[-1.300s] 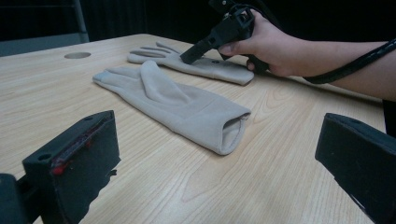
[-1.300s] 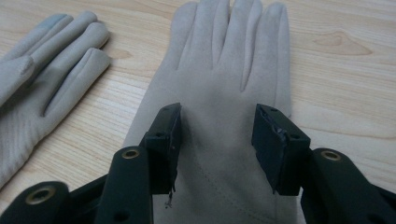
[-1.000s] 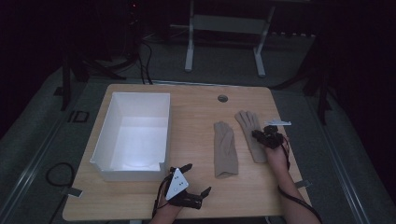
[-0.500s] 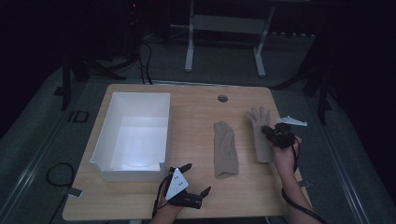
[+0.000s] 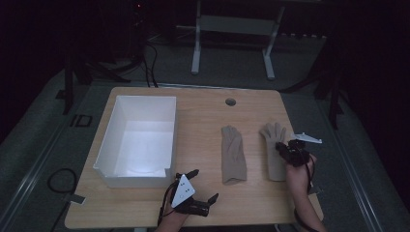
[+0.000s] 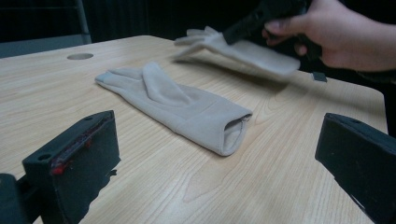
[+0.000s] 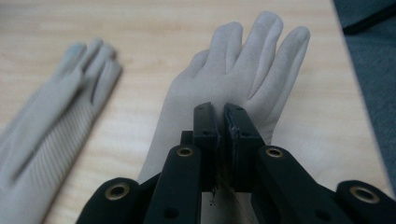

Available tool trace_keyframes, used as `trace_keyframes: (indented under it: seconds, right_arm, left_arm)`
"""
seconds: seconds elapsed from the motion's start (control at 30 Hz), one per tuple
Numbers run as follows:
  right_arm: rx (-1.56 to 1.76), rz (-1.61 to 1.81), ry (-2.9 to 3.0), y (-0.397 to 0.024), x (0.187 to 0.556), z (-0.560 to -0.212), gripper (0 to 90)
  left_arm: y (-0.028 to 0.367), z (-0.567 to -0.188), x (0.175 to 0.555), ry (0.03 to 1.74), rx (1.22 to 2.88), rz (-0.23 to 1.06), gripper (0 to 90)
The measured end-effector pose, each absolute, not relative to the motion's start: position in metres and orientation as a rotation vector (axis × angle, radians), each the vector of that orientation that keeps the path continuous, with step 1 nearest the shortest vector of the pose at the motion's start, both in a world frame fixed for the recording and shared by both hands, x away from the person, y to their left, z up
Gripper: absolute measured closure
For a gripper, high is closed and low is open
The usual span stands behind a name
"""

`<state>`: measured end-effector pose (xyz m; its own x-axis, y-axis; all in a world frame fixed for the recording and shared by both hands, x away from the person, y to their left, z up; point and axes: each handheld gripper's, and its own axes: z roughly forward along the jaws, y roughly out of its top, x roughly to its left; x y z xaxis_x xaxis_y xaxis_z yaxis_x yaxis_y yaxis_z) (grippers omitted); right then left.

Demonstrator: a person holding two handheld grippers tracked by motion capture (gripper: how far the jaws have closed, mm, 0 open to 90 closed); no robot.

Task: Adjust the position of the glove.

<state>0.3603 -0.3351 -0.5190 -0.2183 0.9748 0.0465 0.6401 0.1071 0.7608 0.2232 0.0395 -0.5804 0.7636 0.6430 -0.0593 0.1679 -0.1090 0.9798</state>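
Gripping the right glove (image 5: 273,150) near its middle, the right gripper (image 5: 286,151) has its jaws closed on the fabric; the right gripper view shows the two black jaws pressed together with cloth pinched between them and the glove's fingers spread beyond. Seen from the left gripper view, this glove (image 6: 238,46) hangs lifted off the table (image 5: 203,121) under the right hand (image 6: 327,32), its cuff end clear of the wood. The second glove (image 5: 233,154) lies flat near the table's centre, between the white box (image 5: 138,140) and the lifted glove, untouched. The left gripper (image 5: 193,193) rests at the near table edge, its jaws wide open and empty, just in front of the box.

Progress, as judged: one glove is picked up, nothing is in the box, and the other glove is yet to be handled; the work appears to be at an early stage, with the box the likely destination.

Hard to make out: how much fabric the jaws hold, since they cover the pinch point; whether the lifted glove's fingertips touch the table; and the room beyond the table, which is dark.
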Motion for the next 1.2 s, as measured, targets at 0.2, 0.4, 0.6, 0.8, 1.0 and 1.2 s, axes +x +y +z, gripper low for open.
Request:
trace_keyframes:
  seconds: [0.2, 0.4, 0.6, 0.8, 1.0, 1.2]
  right_arm:
    - [1.589, 0.888, 1.963, -0.337, 0.359, -0.541, 83.1]
    - [1.581, 0.865, 1.978, -0.333, 0.36, -0.551, 79.7]
    - [1.587, 0.869, 1.976, -0.334, 0.359, -0.55, 75.6]
    - [1.462, 0.971, 2.049, -0.348, 0.358, -0.534, 64.3]
    - [1.246, 0.973, 2.165, -0.356, 0.359, -0.523, 60.7]
    - [1.165, 0.967, 2.234, -0.368, 0.363, -0.519, 60.7]
  left_arm:
    - [0.039, -0.58, 0.223, 0.648, 1.664, 0.453, 0.0]
    - [0.039, -0.58, 0.224, 0.646, 1.67, 0.447, 0.0]
    - [0.039, -0.58, 0.224, 0.639, 1.669, 0.447, 0.0]
    - [0.038, -0.58, 0.223, 0.636, 1.671, 0.451, 0.0]
    - [0.038, -0.58, 0.223, 0.637, 1.67, 0.45, 0.0]
    - [0.038, -0.58, 0.223, 0.635, 1.672, 0.454, 0.0]
